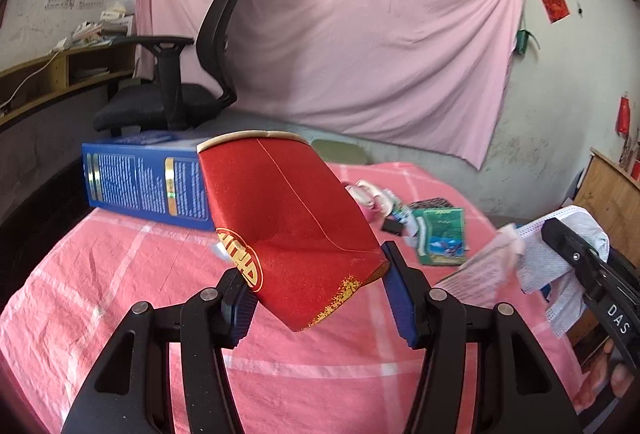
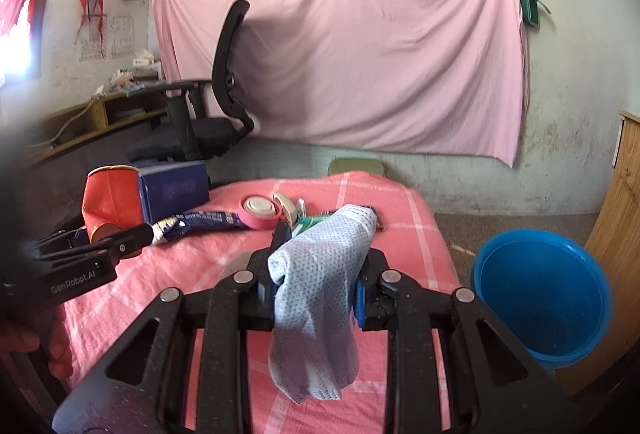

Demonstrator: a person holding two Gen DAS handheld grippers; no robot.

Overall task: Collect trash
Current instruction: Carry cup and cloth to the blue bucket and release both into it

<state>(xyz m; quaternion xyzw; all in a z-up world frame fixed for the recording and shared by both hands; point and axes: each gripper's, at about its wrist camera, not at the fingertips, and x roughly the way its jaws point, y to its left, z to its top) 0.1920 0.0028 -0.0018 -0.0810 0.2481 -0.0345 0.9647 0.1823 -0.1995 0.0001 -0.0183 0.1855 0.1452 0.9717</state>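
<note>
My left gripper [image 1: 316,298] is shut on a crushed red paper cup [image 1: 296,226], held above the pink checked tablecloth [image 1: 120,274]. The cup [image 2: 112,198] and left gripper [image 2: 120,238] also show at the left of the right wrist view. My right gripper [image 2: 320,274] is shut on a pale blue perforated cloth wipe [image 2: 316,298] that drapes down over its fingers; the same gripper [image 1: 572,254] and wipe [image 1: 560,274] appear at the right of the left wrist view. More litter lies on the table: a blue snack wrapper [image 2: 200,222], a pink tape roll [image 2: 260,212], a green packet [image 1: 442,234].
A blue plastic bucket [image 2: 540,298] stands on the floor off the table's right edge. A blue box [image 1: 148,186] lies at the table's far left. Behind it are a black office chair [image 1: 180,90] and a pink sheet on the wall. A wooden cabinet [image 2: 624,214] is at the right.
</note>
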